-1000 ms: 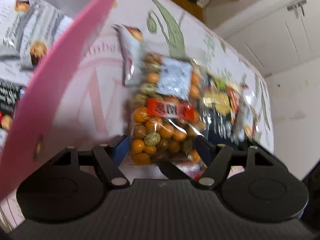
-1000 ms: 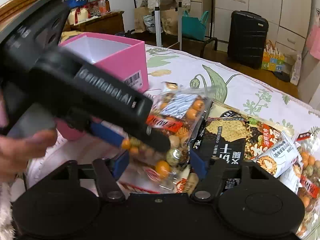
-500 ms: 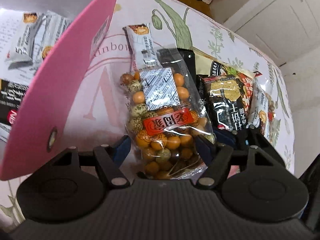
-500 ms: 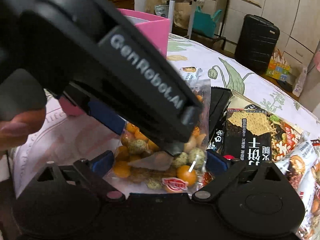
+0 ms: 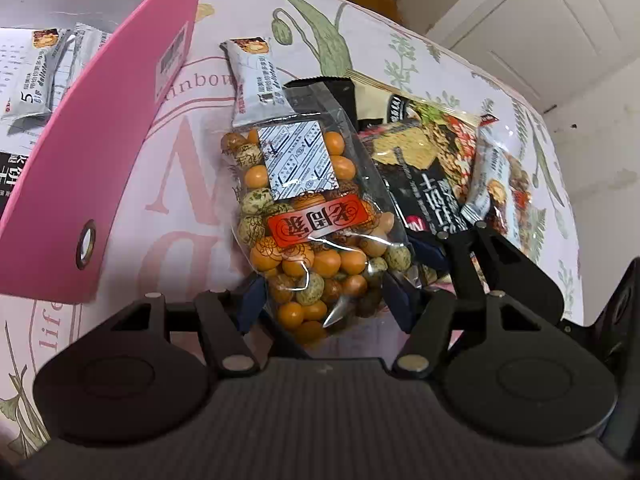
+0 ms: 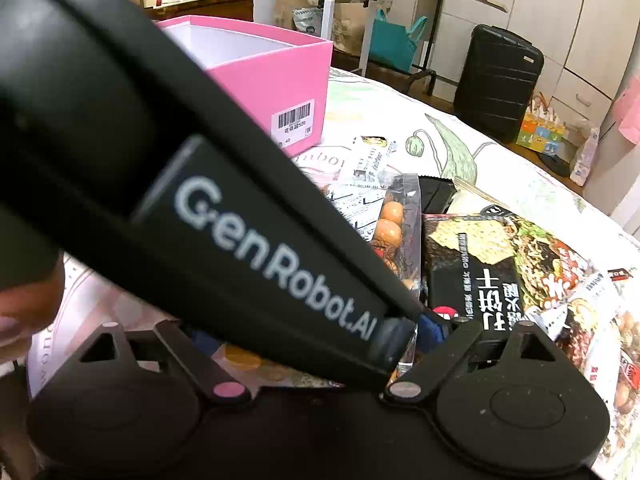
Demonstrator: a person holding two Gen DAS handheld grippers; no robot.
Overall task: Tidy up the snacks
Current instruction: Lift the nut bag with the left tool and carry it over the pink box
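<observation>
Closing on the peanut bag (image 5: 310,236), the left tool (image 5: 324,300) has just been narrowing, its blue pads flanking the bag's near end; whether they press yet cannot be told. Bag lies on the floral bed cover (image 5: 192,184), just right of the pink box (image 5: 100,168), overlapping a black cracker pack (image 5: 424,192).
Risk: slick film slipping, or the neighbouring pack snagged.
Right tool (image 6: 304,340): mostly hidden behind the left, jaws wide, holding nothing visible.
Change: both tools now nearer the bag.
</observation>
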